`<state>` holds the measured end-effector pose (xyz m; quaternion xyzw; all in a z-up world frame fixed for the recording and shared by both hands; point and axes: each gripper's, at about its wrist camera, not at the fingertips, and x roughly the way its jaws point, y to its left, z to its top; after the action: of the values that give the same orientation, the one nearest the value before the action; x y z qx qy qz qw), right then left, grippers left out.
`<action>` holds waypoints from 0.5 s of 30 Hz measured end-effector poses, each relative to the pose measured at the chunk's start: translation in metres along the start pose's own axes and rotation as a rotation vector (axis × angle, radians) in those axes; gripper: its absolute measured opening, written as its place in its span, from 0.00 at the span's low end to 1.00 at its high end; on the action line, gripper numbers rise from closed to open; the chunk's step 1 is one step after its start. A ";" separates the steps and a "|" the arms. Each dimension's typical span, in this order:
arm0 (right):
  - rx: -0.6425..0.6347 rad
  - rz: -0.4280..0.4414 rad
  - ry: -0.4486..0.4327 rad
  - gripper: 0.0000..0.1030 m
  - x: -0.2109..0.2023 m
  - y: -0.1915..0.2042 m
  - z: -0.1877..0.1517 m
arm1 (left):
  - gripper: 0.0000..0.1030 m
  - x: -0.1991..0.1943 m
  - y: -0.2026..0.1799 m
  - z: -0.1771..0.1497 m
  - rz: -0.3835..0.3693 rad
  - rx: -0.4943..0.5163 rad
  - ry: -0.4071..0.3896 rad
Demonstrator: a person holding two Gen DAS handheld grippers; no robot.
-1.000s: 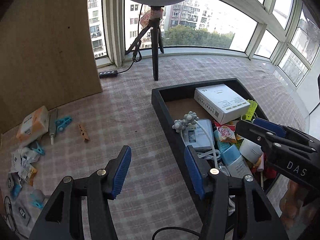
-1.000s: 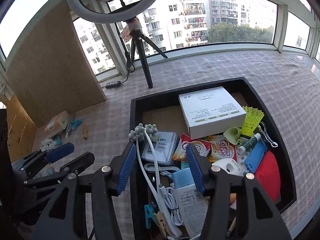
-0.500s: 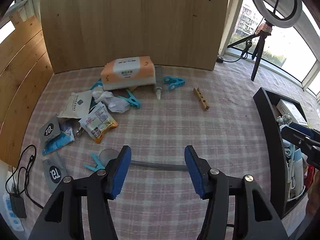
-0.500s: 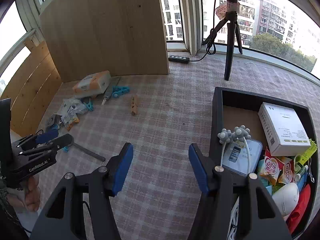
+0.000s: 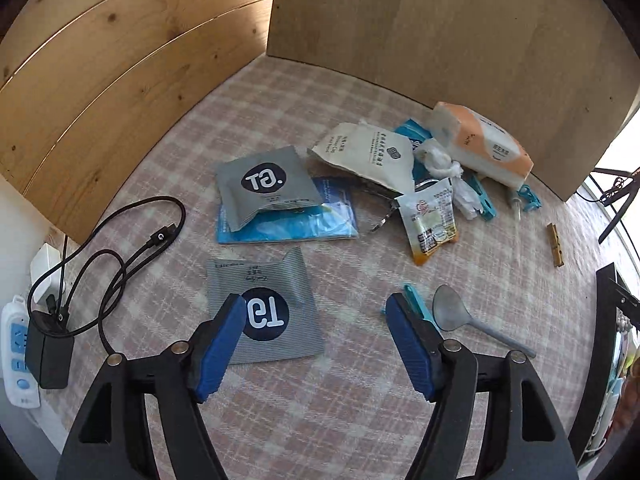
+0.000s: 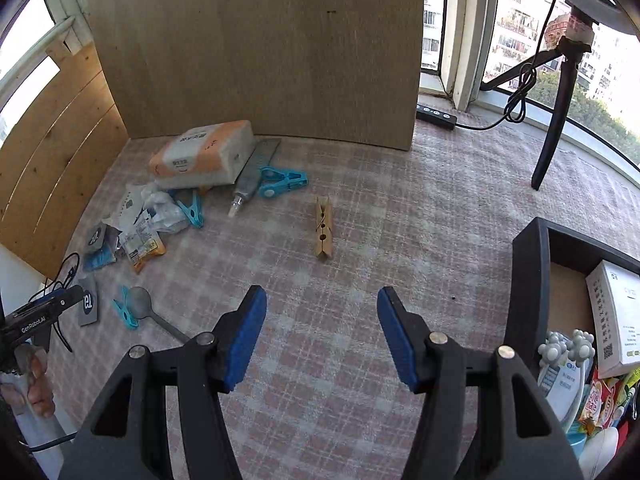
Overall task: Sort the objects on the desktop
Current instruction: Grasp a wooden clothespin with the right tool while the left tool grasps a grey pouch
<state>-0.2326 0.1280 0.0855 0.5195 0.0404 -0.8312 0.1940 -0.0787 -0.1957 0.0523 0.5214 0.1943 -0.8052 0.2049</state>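
Note:
My left gripper (image 5: 316, 344) is open and empty, low over the checked cloth. A grey sachet with a dark round logo (image 5: 264, 312) lies by its left finger. A teal clip (image 5: 414, 306) and a grey spoon (image 5: 460, 316) lie by its right finger. Beyond are a second grey sachet (image 5: 266, 186), a blue packet (image 5: 288, 220), a white pouch (image 5: 368, 154), a snack sachet (image 5: 430, 220) and an orange tissue pack (image 5: 480, 144). My right gripper (image 6: 320, 336) is open and empty above bare cloth. A wooden clothespin (image 6: 323, 232) lies ahead of it.
A black bin (image 6: 528, 280) at the right holds a white box (image 6: 616, 316) and several items. A black cable (image 5: 120, 248) and power strip (image 5: 16, 356) lie at the left. Wooden boards (image 6: 256, 48) stand behind. A tripod (image 6: 556, 112) stands at the far right.
Both grippers have swung left, away from the black bin and toward the scattered items. The left gripper has come down close over the grey sachet, clip and spoon. Both stay open.

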 end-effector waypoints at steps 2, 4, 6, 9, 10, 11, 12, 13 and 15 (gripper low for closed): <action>-0.008 -0.005 0.012 0.55 0.011 0.006 0.006 | 0.72 0.007 0.006 0.001 0.009 -0.021 0.011; -0.013 -0.010 0.023 0.55 0.021 0.010 0.011 | 0.72 0.014 0.010 0.001 0.015 -0.036 0.026; -0.017 -0.023 0.034 0.56 0.030 0.012 0.016 | 0.72 0.023 0.012 0.002 0.033 -0.035 0.039; -0.014 -0.032 0.046 0.56 0.043 0.013 0.023 | 0.72 0.037 0.015 0.003 0.058 -0.046 0.061; -0.014 -0.033 0.052 0.56 0.047 0.013 0.026 | 0.72 0.041 0.017 0.004 0.057 -0.054 0.070; -0.016 -0.037 0.057 0.56 0.051 0.013 0.028 | 0.72 0.044 0.018 0.004 0.058 -0.059 0.077; -0.019 -0.045 0.060 0.56 0.055 0.013 0.030 | 0.72 0.047 0.019 0.005 0.067 -0.060 0.076; -0.022 -0.053 0.064 0.56 0.060 0.013 0.033 | 0.73 0.048 0.019 0.006 0.082 -0.058 0.066; -0.022 -0.056 0.078 0.56 0.069 0.011 0.037 | 0.73 0.050 0.020 0.009 0.087 -0.060 0.060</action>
<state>-0.2866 0.0883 0.0433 0.5480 0.0715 -0.8150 0.1744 -0.0932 -0.2234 0.0075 0.5468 0.2015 -0.7734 0.2496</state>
